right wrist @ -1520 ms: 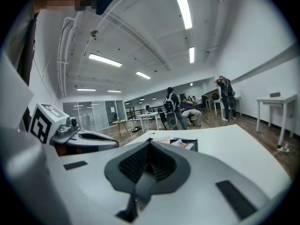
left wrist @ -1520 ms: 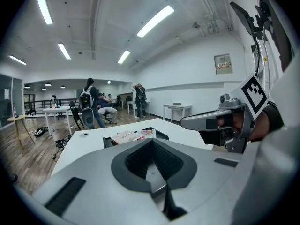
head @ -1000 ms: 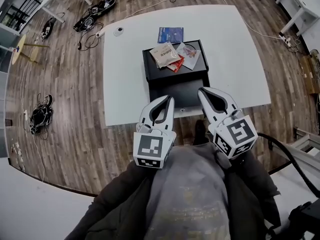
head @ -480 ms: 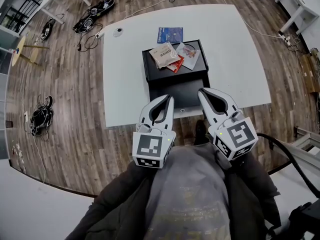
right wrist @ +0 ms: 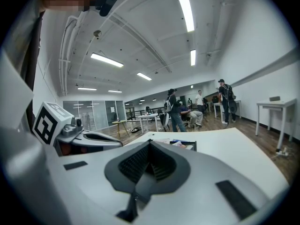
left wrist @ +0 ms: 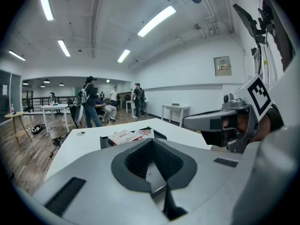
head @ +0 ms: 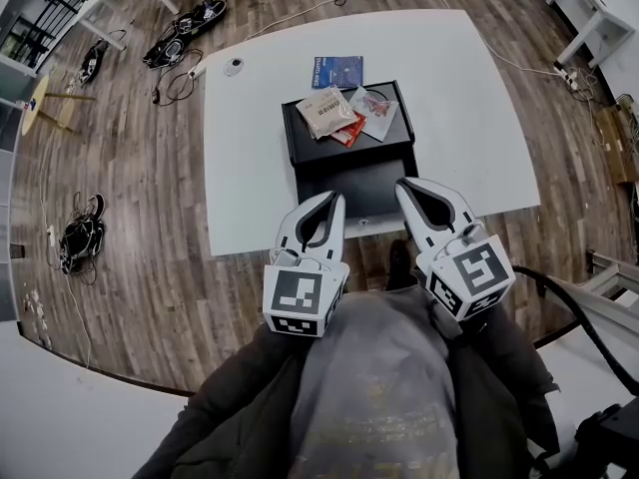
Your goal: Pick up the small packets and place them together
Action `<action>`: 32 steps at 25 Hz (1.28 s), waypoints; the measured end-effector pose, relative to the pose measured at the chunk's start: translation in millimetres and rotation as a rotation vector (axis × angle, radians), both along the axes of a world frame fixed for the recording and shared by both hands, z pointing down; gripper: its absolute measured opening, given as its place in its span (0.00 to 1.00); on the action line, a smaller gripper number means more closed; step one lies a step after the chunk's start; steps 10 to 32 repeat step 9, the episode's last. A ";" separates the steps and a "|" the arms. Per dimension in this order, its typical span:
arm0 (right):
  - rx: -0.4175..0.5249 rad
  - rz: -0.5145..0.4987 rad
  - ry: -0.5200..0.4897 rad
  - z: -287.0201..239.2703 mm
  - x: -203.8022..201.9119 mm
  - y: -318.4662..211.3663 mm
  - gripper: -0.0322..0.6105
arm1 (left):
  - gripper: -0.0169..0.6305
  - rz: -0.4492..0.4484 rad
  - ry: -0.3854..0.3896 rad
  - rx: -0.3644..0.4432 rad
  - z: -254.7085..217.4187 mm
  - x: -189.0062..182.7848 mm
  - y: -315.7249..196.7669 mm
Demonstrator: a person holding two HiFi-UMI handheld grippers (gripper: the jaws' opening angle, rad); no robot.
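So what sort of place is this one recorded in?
Probably an open-plan lab or workshop: a white table, cables strewn on the wood floor, strip lights on an exposed ceiling, and people at desks behind.

1. A grey top (head: 374, 397) with a faded print is worn under a dark jacket (head: 504, 382), whose sleeves (head: 215, 412) are dark as well.
2. The left hand-held gripper (head: 337, 198) is formed as a white, pointed shell around a dark teardrop opening, which is lined with ribbed black pads (left wrist: 140, 157).
3. The right hand-held gripper (head: 402, 182) is built alike.
4. A cube (head: 300, 302) with black-and-white square markers is fitted at the rear of each.
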State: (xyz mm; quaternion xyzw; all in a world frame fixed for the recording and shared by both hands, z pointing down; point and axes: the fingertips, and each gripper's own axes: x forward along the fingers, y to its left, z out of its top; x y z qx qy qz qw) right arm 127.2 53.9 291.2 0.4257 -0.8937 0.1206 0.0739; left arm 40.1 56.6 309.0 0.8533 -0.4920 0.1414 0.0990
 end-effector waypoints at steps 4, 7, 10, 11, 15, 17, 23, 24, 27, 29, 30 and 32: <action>-0.002 0.000 -0.001 2.1 -0.1 -0.9 0.05 | 0.03 0.004 -0.002 -0.002 2.6 0.2 -1.0; -0.001 -0.001 -0.003 1.7 -0.9 -1.3 0.05 | 0.03 0.005 0.000 -0.005 2.9 -0.1 -1.0; -0.001 -0.001 -0.003 1.1 -1.7 -1.5 0.05 | 0.03 0.006 -0.004 -0.004 2.9 -1.0 -1.1; -0.001 -0.001 -0.003 1.1 -1.7 -1.5 0.05 | 0.03 0.006 -0.004 -0.004 2.9 -1.0 -1.1; -0.001 -0.001 -0.003 1.1 -1.7 -1.5 0.05 | 0.03 0.006 -0.004 -0.004 2.9 -1.0 -1.1; -0.001 -0.001 -0.003 1.1 -1.7 -1.5 0.05 | 0.03 0.006 -0.004 -0.004 2.9 -1.0 -1.1; -0.001 -0.001 -0.003 1.1 -1.7 -1.5 0.05 | 0.03 0.006 -0.004 -0.004 2.9 -1.0 -1.1; -0.001 -0.001 -0.003 1.1 -1.7 -1.5 0.05 | 0.03 0.006 -0.004 -0.004 2.9 -1.0 -1.1; -0.001 -0.001 -0.003 1.1 -1.7 -1.5 0.05 | 0.03 0.006 -0.004 -0.004 2.9 -1.0 -1.1; -0.001 -0.001 -0.003 1.1 -1.7 -1.5 0.05 | 0.03 0.006 -0.004 -0.004 2.9 -1.0 -1.1; -0.001 -0.001 -0.003 1.1 -1.7 -1.5 0.05 | 0.03 0.006 -0.004 -0.004 2.9 -1.0 -1.1; -0.001 -0.001 -0.003 1.1 -1.7 -1.5 0.05 | 0.03 0.006 -0.004 -0.004 2.9 -1.0 -1.1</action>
